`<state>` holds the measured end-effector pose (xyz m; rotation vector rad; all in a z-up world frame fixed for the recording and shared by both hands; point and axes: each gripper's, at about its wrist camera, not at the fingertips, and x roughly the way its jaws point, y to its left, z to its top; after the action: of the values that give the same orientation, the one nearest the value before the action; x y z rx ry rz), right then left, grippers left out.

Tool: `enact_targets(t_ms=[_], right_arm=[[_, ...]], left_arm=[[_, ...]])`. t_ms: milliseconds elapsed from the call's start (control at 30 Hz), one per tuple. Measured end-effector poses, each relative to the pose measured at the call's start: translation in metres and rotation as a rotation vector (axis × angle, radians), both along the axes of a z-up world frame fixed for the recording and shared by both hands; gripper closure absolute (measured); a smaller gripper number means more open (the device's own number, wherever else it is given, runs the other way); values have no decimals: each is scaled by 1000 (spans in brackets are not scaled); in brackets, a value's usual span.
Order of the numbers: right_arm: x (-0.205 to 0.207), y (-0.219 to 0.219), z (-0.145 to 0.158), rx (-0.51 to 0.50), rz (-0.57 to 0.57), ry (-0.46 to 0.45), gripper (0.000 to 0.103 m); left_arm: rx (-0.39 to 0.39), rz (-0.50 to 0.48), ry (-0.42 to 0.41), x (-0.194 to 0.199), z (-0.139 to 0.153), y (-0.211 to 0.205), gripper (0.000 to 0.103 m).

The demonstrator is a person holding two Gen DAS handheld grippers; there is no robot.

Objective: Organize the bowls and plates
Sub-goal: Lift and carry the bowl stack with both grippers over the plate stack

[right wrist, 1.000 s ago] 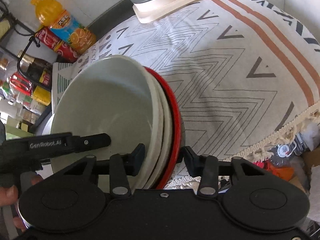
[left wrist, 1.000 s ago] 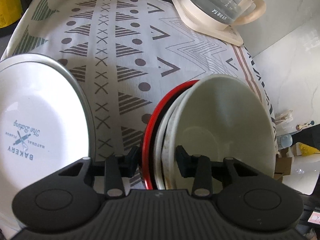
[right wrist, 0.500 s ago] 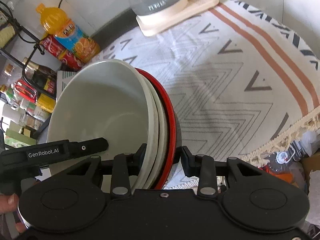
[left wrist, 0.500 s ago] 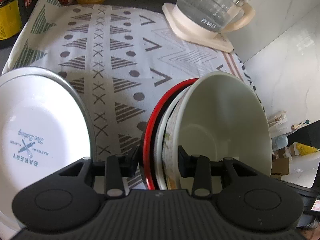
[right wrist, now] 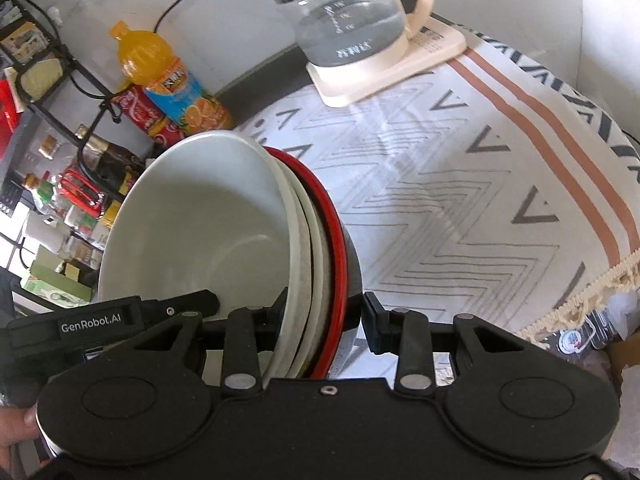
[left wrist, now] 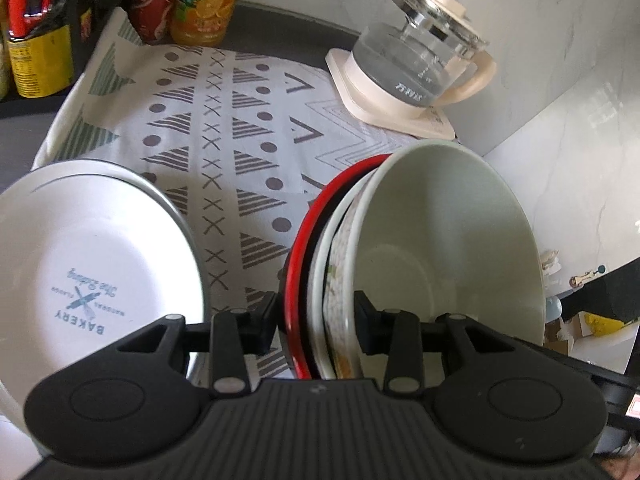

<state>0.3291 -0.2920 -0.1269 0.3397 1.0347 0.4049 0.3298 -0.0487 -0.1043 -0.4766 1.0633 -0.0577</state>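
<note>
Mid-carry: my left gripper (left wrist: 316,322) and right gripper (right wrist: 324,320) both clamped on the nested bowls (left wrist: 440,248) above the cloth (left wrist: 240,140); next, set them level beside the plate (left wrist: 80,260).

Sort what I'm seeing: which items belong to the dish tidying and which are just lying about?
Job: stack of bowls, clamped in both tongs; white bakery plate.
Lying about: glass kettle, orange juice bottle, cola can, patterned cloth.

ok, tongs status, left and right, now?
Left tongs: closed on the stack of bowls, gripping its rim.
Right tongs: closed on the opposite rim of the same stack.
</note>
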Motion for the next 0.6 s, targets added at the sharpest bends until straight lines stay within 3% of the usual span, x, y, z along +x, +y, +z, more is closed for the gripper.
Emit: enact_targets(t_ms=[600], right_arm=[[-1, 58, 28, 10, 118, -71, 68]], left_arm=[[-21, 146, -62, -30, 26, 55, 65]])
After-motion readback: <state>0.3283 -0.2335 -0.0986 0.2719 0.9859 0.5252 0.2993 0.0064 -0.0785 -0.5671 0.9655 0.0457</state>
